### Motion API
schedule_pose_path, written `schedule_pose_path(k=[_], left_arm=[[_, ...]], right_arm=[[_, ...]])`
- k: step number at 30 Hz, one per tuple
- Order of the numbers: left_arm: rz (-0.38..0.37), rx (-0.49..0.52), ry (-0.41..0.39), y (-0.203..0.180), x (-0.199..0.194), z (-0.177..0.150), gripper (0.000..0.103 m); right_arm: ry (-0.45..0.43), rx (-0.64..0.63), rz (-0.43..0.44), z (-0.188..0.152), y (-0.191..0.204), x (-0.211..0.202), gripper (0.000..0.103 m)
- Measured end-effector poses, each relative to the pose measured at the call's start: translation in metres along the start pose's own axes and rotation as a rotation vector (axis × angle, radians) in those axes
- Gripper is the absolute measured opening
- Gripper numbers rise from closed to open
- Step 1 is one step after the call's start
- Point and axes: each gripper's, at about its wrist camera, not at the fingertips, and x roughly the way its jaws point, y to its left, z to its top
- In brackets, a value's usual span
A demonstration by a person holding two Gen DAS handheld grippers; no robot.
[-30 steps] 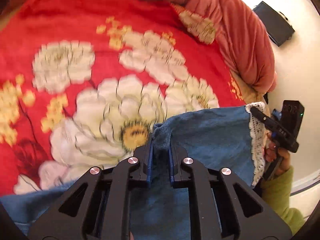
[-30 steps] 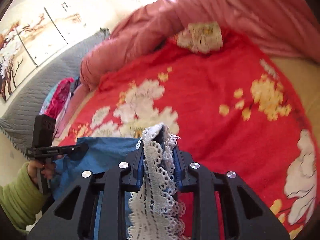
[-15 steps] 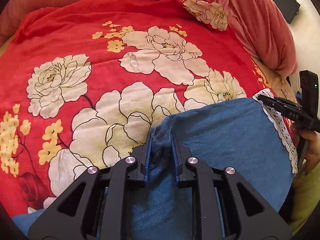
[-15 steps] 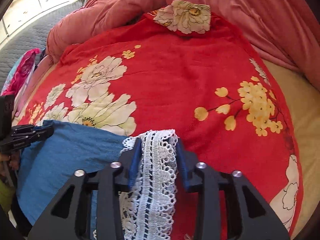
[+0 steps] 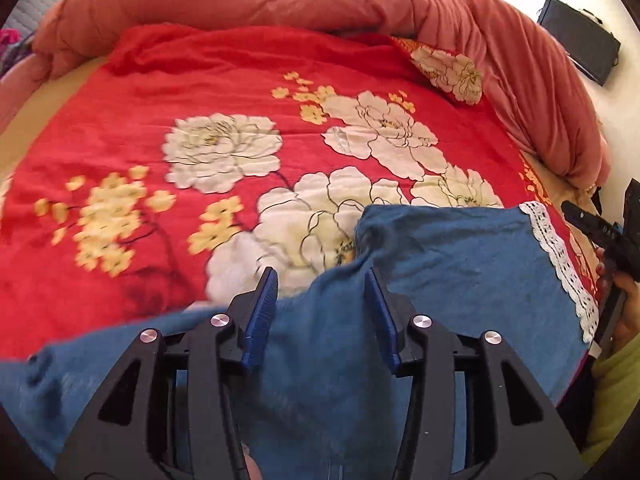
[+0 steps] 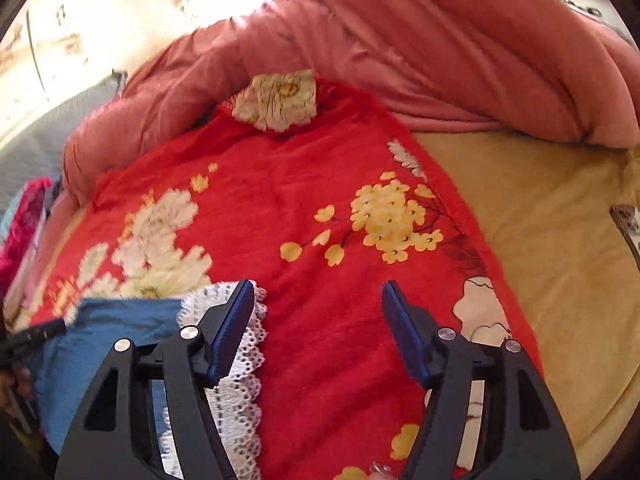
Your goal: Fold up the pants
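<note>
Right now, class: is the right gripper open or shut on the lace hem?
Open. The right gripper has just been opening; its pads stand apart, lace hem beside the left pad, unpinched.

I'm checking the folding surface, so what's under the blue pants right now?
The blue pants lie on the red floral blanket, which shows all around their far edge. Whatever sits directly beneath the denim is covered.

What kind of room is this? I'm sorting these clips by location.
Most likely a bedroom: a red floral bedspread covers a bed with a tan sheet, a bunched pink quilt lies along its far edge, and blue lace-trimmed pants lie on it.
</note>
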Motion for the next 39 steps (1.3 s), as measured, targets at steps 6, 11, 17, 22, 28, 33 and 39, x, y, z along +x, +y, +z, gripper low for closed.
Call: schedule_pose_path(k=[6,11,17,22,28,33,39], left_arm=[[-0.001,-0.076,-0.062,0.017,-0.052,-0.03,0.045],[0.033,-0.136,-0.119,0.043,-0.095,-0.05,0.046],[0.058,-0.127,-0.12,0.047,-0.107,-0.056,0.047],[0.066,-0.111,-0.085,0.042,-0.094,-0.064,0.052],[0.145,-0.176,0.005,0.067,-0.068,-0.079,0.039],[0.104,-0.234,0.0,0.083,-0.075,-0.082,0.026],[0.096,-0.217,-0.021,0.082,-0.077,-0.086,0.025]], right_arm=[[-0.069,0.096,0.128,-0.022,0.006,-0.049,0.077],[-0.05,0.119,0.185,-0.061,0.015,-0.08,0.078],[0.037,0.1,0.153,-0.085,0.028,-0.087,0.079],[0.117,0.137,0.153,-0.098,0.024,-0.077,0.079],[0.126,0.129,0.245,-0.105,0.027,-0.073,0.019],[0.114,0.091,0.155,-0.107,0.028,-0.084,0.018],[0.165,0.064,0.07,-0.112,0.032,-0.079,0.037]])
